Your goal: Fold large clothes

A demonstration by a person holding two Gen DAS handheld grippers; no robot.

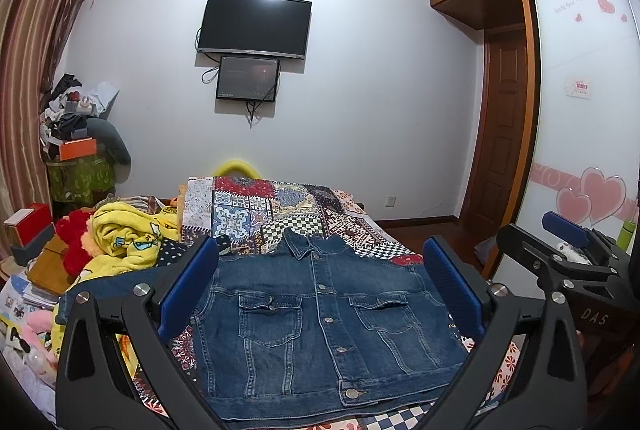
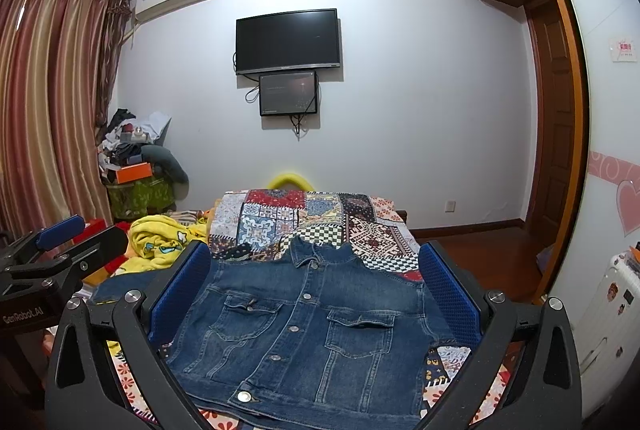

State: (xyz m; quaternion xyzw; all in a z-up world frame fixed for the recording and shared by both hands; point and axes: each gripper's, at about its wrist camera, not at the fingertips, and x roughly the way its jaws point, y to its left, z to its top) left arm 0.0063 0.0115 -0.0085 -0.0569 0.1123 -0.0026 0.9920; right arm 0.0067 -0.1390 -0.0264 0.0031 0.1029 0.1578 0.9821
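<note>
A blue denim jacket (image 1: 320, 322) lies front-up and buttoned on the patchwork bedspread (image 1: 276, 210), collar away from me, one sleeve stretched out to the left (image 1: 116, 282). It also shows in the right wrist view (image 2: 308, 334). My left gripper (image 1: 320, 282) is open and empty, held above the jacket with its blue pads wide apart. My right gripper (image 2: 316, 282) is open and empty too, above the jacket. Each gripper shows in the other's view, the right one (image 1: 568, 242) at the right edge, the left one (image 2: 60, 234) at the left edge.
A yellow blanket (image 1: 124, 234) and red plush lie on the bed's left side. Boxes and a heap of clutter (image 1: 76, 134) stand by the curtain. A TV (image 1: 254, 24) hangs on the far wall. A wardrobe (image 1: 584, 102) and white suitcase (image 2: 608, 310) are on the right.
</note>
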